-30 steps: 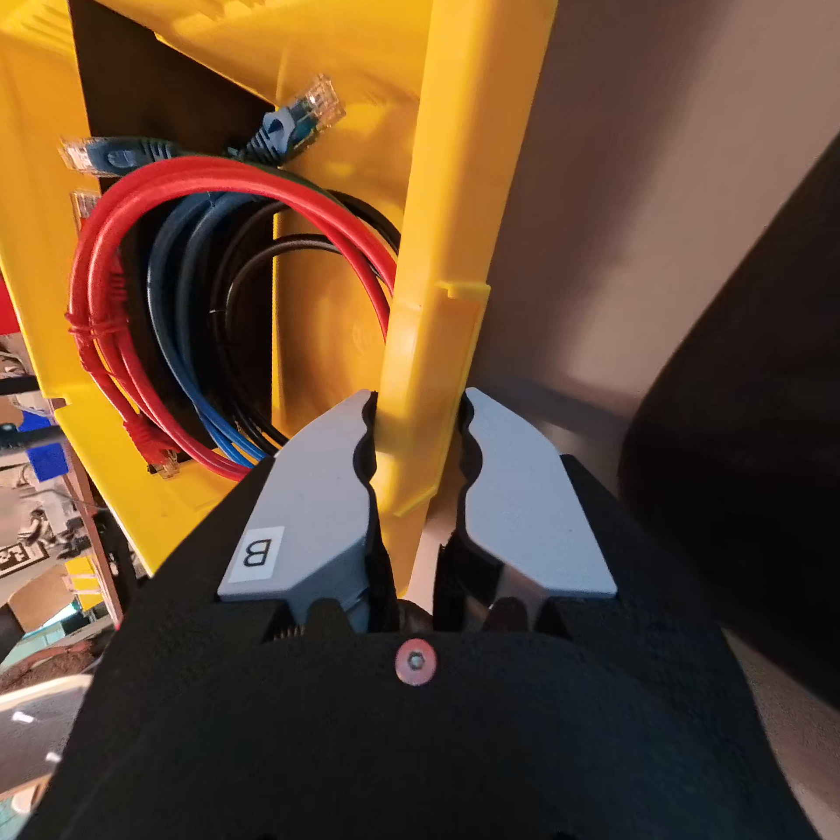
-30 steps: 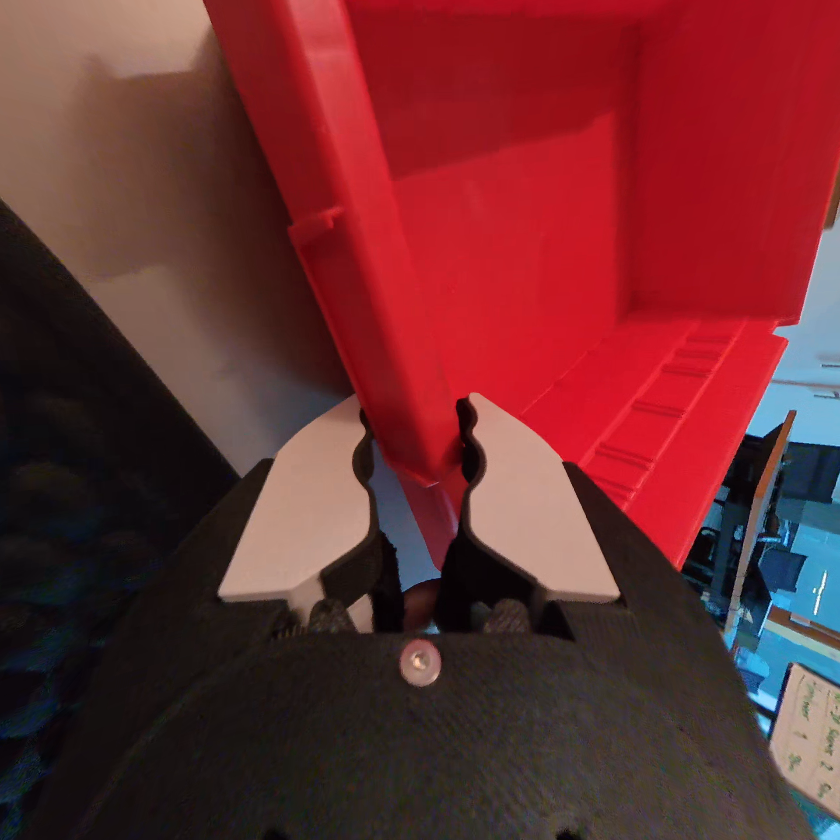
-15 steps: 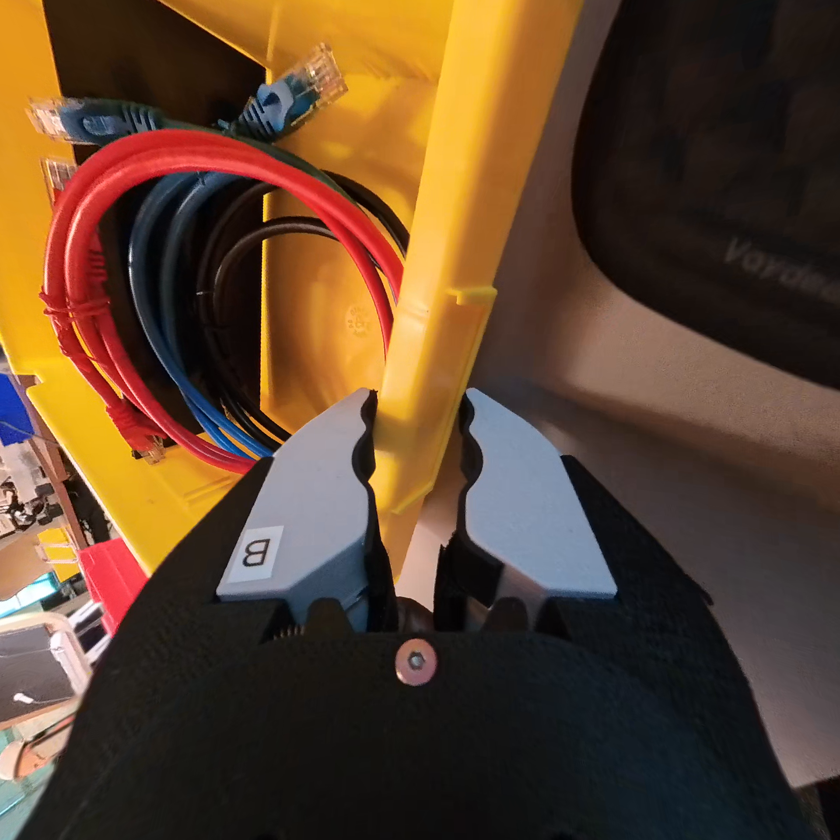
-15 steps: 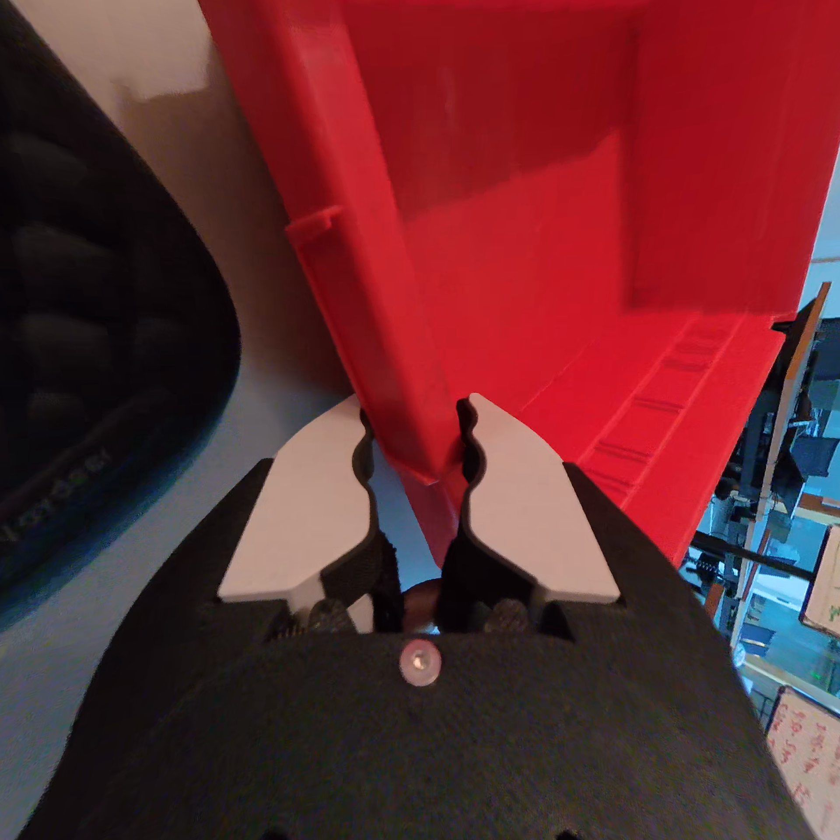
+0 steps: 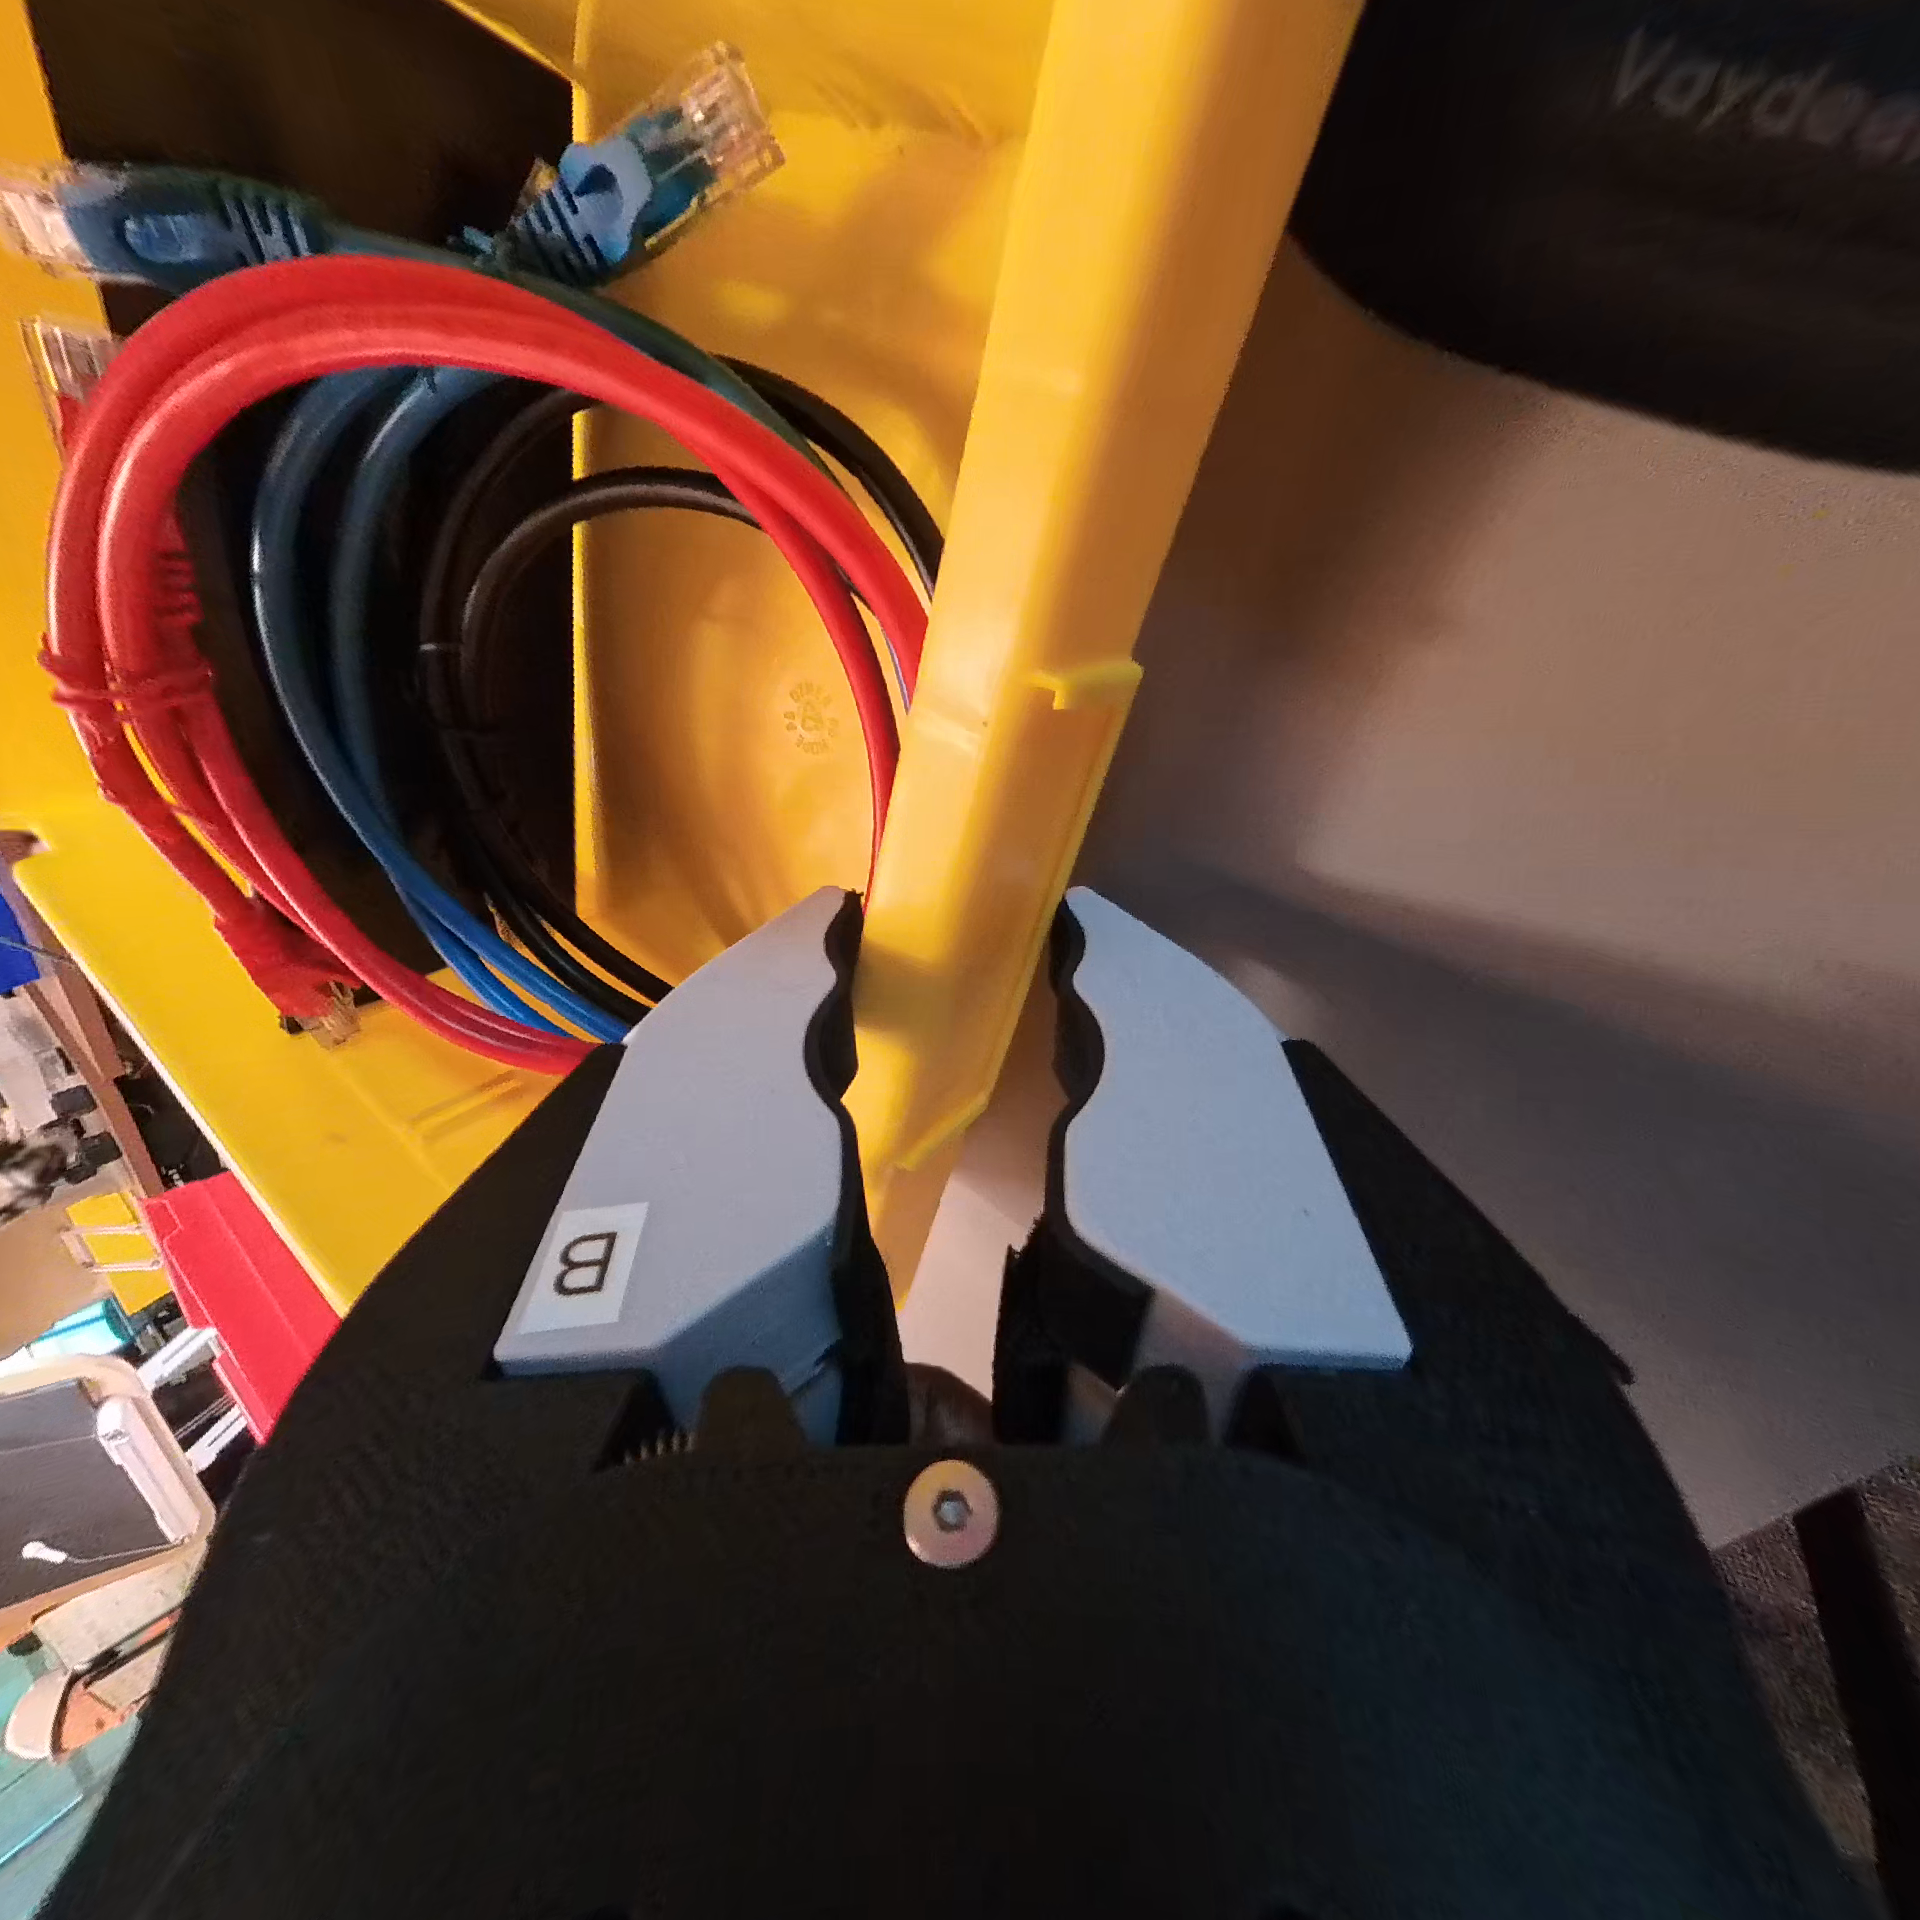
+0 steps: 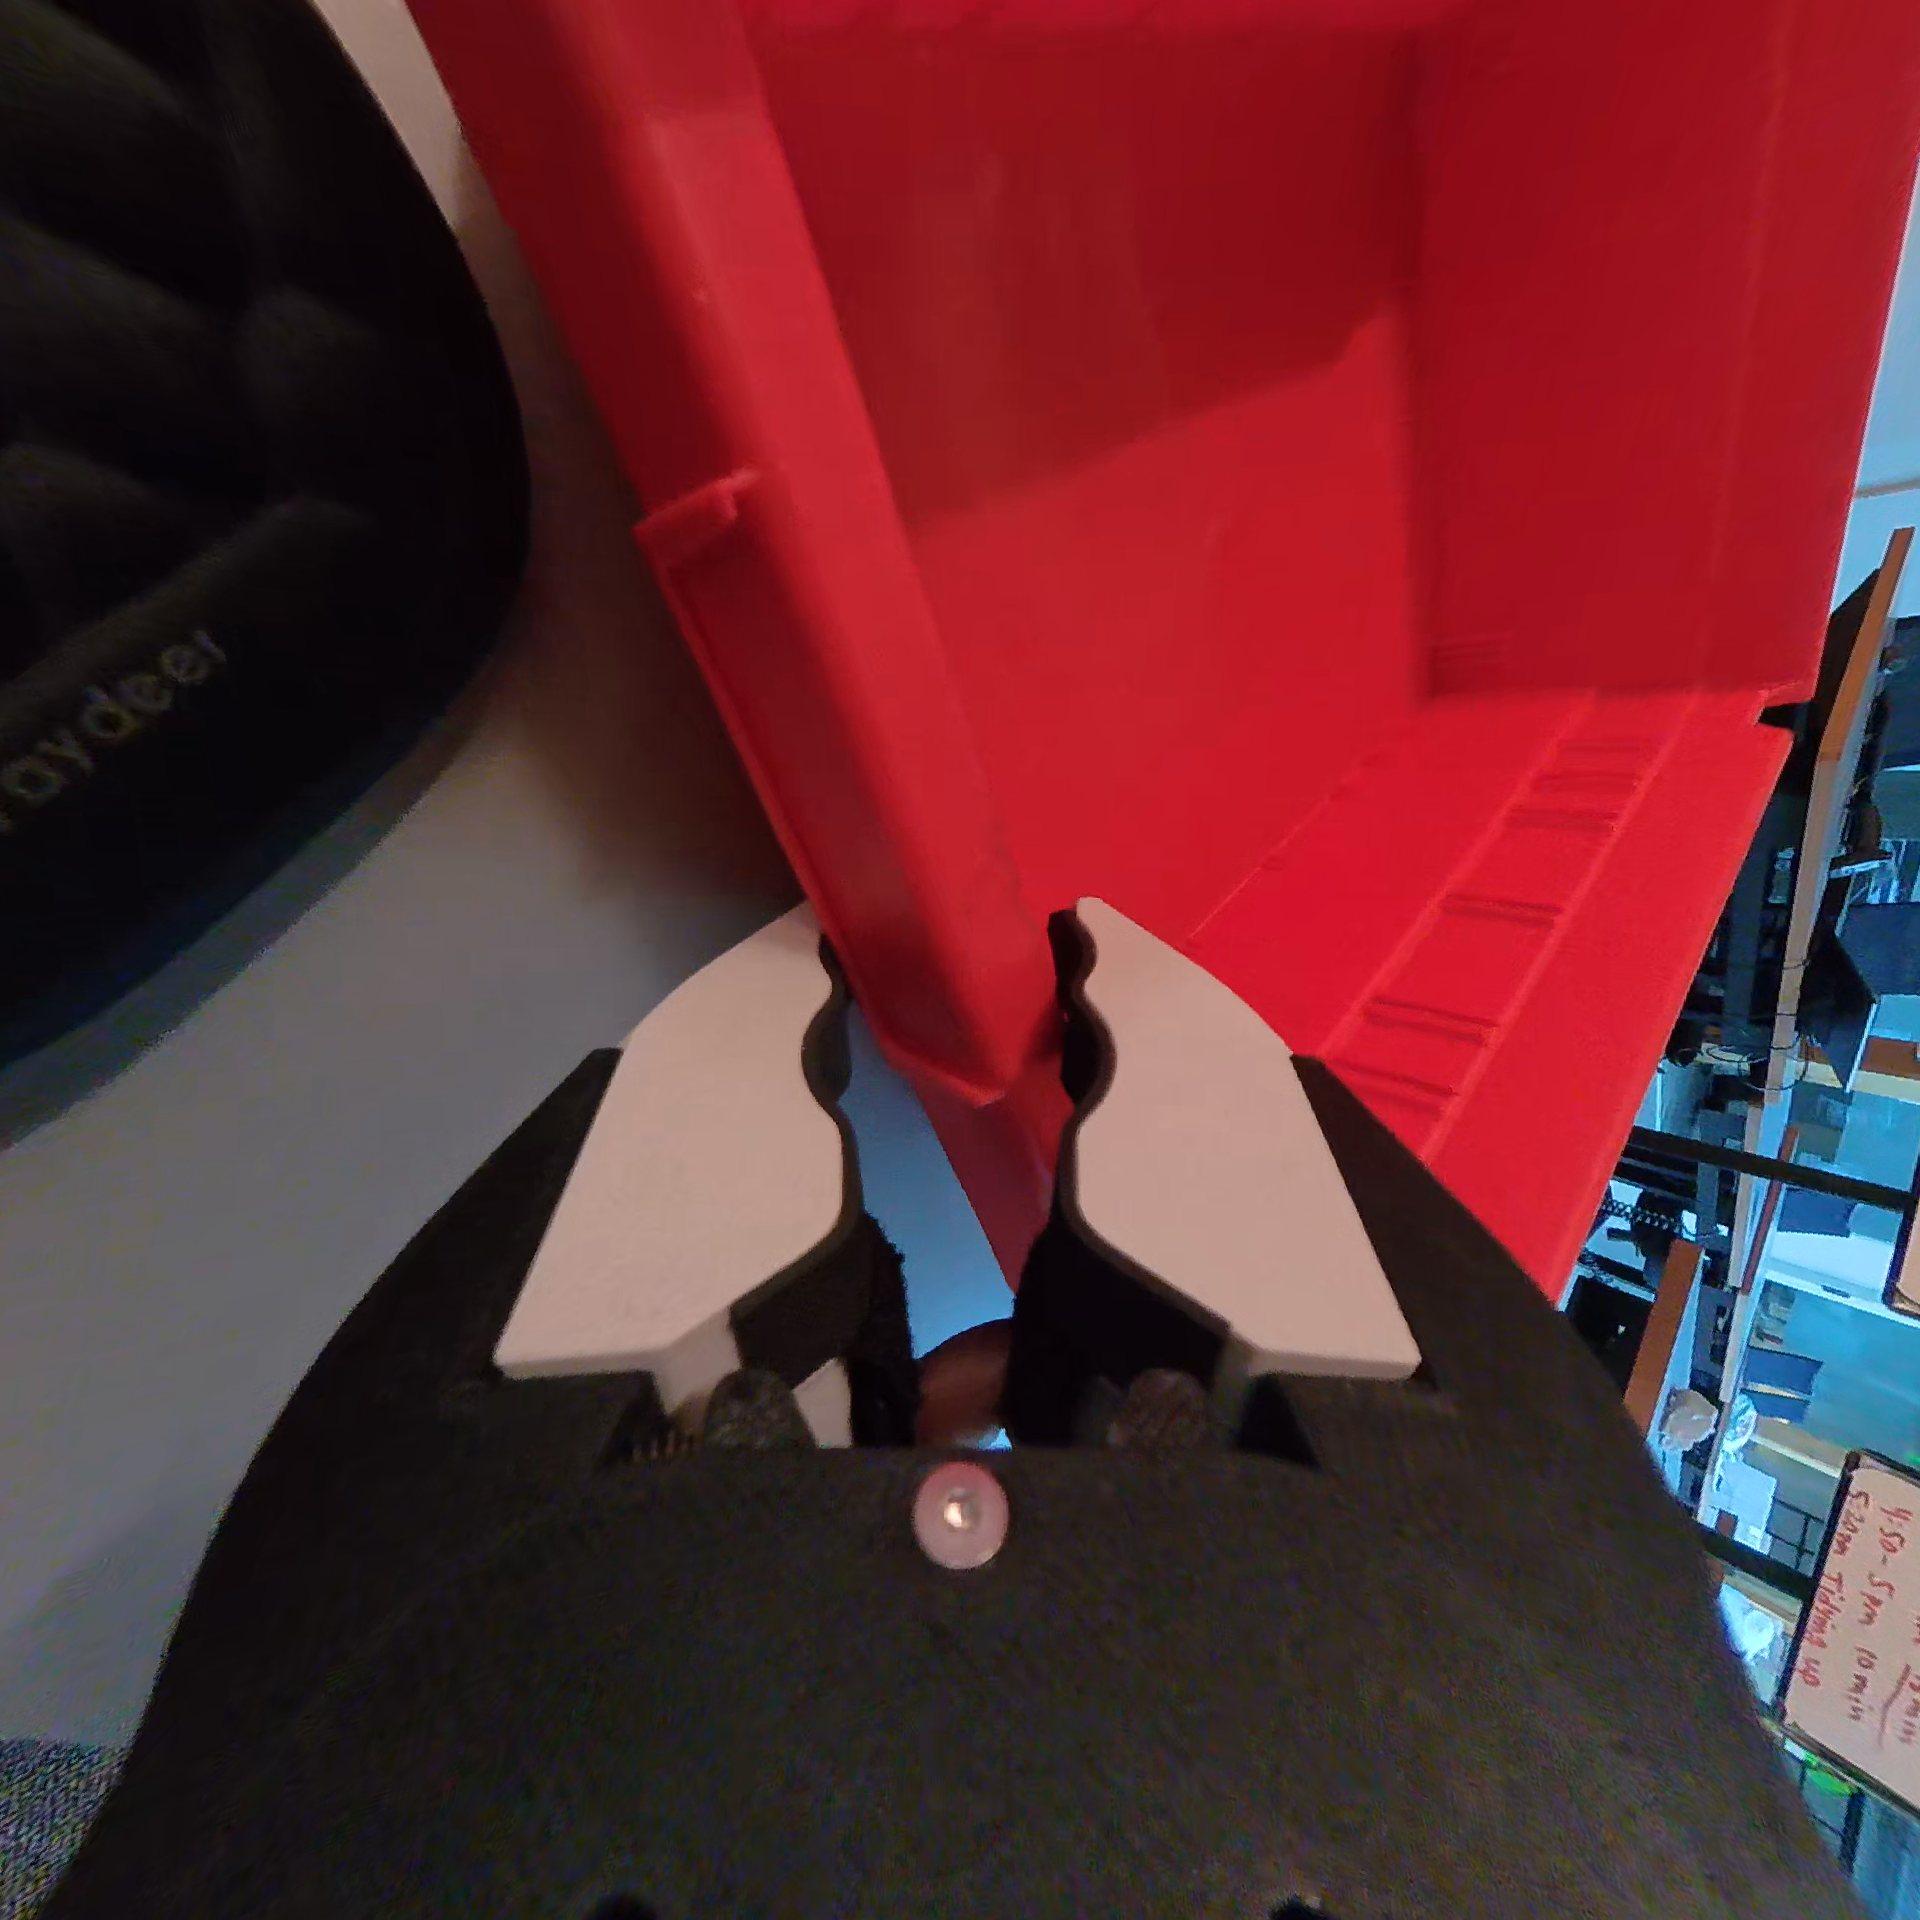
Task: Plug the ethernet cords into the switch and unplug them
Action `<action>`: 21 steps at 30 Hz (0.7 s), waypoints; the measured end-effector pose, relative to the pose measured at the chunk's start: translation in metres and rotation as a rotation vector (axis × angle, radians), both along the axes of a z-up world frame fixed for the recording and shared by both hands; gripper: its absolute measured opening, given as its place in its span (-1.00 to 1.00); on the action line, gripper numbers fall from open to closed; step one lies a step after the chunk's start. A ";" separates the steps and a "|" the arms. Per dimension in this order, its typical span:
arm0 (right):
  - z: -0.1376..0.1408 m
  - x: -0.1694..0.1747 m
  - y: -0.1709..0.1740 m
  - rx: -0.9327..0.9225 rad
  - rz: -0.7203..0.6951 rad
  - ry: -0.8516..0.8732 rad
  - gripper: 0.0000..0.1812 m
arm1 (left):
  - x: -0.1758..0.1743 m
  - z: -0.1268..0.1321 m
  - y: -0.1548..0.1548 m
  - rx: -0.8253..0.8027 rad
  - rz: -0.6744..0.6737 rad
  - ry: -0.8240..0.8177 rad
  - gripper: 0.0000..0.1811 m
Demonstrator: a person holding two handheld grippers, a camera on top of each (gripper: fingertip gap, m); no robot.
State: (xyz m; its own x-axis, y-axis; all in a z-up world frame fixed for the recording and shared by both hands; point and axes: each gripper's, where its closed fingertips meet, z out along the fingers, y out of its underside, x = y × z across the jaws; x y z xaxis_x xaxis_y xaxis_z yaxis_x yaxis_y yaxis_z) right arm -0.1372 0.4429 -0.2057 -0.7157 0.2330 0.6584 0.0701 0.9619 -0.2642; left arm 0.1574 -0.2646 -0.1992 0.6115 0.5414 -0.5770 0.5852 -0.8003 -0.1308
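Observation:
My left gripper (image 5: 951,914) is shut on the side wall of a yellow bin (image 5: 1091,436). In the bin lie coiled ethernet cords: a red one (image 5: 520,322), a blue one (image 5: 343,665) and a black one (image 5: 488,623). Two blue plugs (image 5: 644,177) with clear tips point up at the bin's far end. A dark flat thing (image 5: 312,135) lies under the cords; I cannot tell whether it is the switch. My right gripper (image 6: 940,925) is shut on the side wall of a red bin (image 6: 810,582), which shows no contents.
A black padded cushion (image 6: 187,436) lies on the pale surface (image 5: 1455,831) between the two bins; it also shows in the left wrist view (image 5: 1662,229). Shelving and a whiteboard (image 6: 1860,1621) stand far off at the right wrist view's right edge. The left gripper's tips are roughly 75 cm from the right gripper's.
Both grippers have carried their bins along over the pale surface. The black cushion has shifted toward the upper corner in each view. The grips are unchanged.

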 end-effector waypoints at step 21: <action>0.104 0.112 -0.147 -1.047 0.552 -0.362 -0.12 | -0.018 0.113 0.026 0.514 0.019 0.175 -0.41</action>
State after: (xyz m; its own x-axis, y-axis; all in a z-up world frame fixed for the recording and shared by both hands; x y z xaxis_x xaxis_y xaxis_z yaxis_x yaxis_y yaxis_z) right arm -0.0250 0.2964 -0.1016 -0.9873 0.1369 0.0808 -0.0488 0.2231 -0.9736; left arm 0.1395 -0.2382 -0.0864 0.5174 0.7908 -0.3270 0.5333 -0.5968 -0.5995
